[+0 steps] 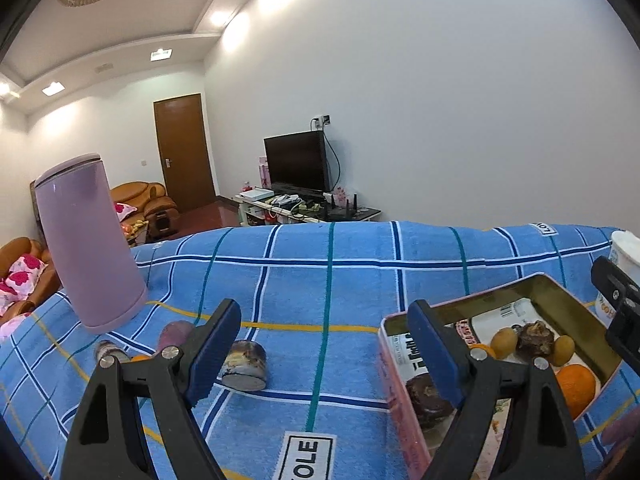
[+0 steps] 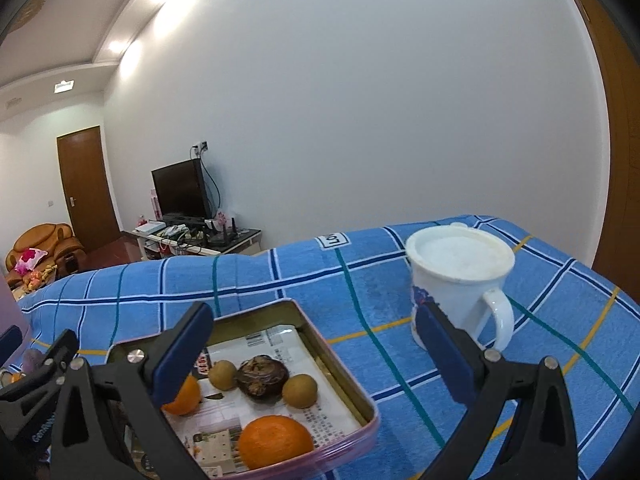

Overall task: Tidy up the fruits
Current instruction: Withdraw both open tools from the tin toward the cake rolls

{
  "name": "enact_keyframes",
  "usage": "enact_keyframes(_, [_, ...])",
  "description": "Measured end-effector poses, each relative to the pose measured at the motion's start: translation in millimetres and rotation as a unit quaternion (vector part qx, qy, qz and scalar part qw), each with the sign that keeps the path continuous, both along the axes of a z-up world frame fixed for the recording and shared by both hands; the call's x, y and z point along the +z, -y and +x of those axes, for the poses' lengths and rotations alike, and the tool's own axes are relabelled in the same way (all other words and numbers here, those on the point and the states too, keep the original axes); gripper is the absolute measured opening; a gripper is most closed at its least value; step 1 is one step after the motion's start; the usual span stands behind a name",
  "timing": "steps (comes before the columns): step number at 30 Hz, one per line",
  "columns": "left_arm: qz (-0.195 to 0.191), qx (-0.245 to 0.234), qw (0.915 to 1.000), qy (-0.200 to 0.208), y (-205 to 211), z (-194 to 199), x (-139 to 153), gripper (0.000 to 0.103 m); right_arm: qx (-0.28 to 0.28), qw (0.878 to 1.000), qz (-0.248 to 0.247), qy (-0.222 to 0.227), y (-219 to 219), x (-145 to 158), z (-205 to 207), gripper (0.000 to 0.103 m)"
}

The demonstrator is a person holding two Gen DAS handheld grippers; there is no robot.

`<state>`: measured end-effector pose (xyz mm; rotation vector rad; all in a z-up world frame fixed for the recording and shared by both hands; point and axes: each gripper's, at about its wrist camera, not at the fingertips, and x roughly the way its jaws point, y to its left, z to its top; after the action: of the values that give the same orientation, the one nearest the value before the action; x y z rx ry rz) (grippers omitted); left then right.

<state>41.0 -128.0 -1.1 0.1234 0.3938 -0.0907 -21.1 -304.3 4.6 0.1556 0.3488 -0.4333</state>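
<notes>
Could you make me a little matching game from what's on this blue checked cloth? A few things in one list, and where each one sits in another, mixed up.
Things:
1. white mug
2. purple tumbler
3. orange
4. small can

Places:
A. inside the tin tray
B. lying on its side on the cloth, between tumbler and tray
C. standing on the cloth, right of the tray
D. standing on the cloth, far left

Pairs: 1-C, 2-D, 3-A, 4-B
</notes>
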Motion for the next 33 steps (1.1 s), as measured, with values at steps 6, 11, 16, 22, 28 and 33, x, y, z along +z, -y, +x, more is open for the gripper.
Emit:
enact_keyframes(6, [0.002,0.01,0.9999,0.002,-3.6,-0.9,-1.8,0.086,0.014,1.0,-0.011,0.005,-13.2,-1.5,1.1,0.103])
enact_keyframes(11, [-0.009,0.012,0.9999,0.005,-7.8,-1.8,-1.1,0.086,0.031,0.999,-0.015,0.003,-19.8,-2.9,3.2,0.103])
enact_keyframes(16, [-0.006,0.007,0.9999,0.004,-8.1,-4.4,-1.4,0.086,0.03,0.999,-0.023,0.01,-25.5,-2.3,1.0,0.103])
enact_keyframes(22, [-0.006,-0.004,1.0,0.002,-10.4,-10.2,-0.9,0.086,0.022,0.999,-0.035,0.021,-30.7,-0.7,-3.1,0.103])
enact_keyframes(28, [-0.015,-0.007,0.9998,0.007,-17.5,-17.6,0.3,0.086,0.017,0.999,-0.039,0.026,-33.0,0.1,-6.4,0.103])
enact_keyframes(33, [-0.018,0.003,0.9998,0.006,-25.7,-19.2,0.5,0.086,0.024,0.999,-0.04,0.028,-36.4,1.0,-8.0,0.103])
